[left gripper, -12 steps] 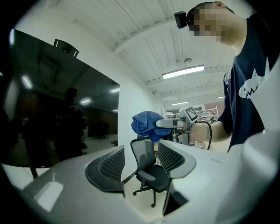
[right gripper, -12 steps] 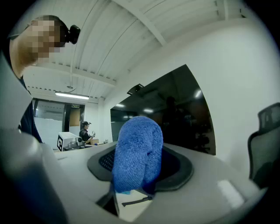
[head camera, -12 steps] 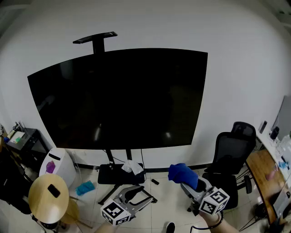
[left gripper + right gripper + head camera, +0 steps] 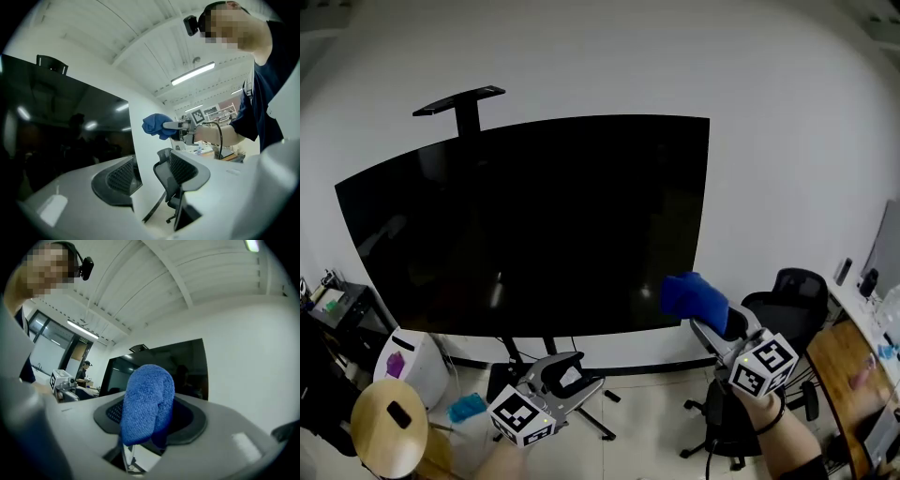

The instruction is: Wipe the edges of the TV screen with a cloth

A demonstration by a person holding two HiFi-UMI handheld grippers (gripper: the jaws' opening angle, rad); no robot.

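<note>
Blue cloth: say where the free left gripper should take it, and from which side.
Take the rounded, folded end of the blue cloth that bulges past the tips of the right gripper; the rest is pinched in those jaws. Come from the person's left, where the left gripper hangs open and empty, closing across the fold. That soft bulk is probably the only free part.

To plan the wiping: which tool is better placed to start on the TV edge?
Right, probably. The right tool holds the blue cloth near the lower right corner of the TV; the left tool is open, empty and lower.
</note>
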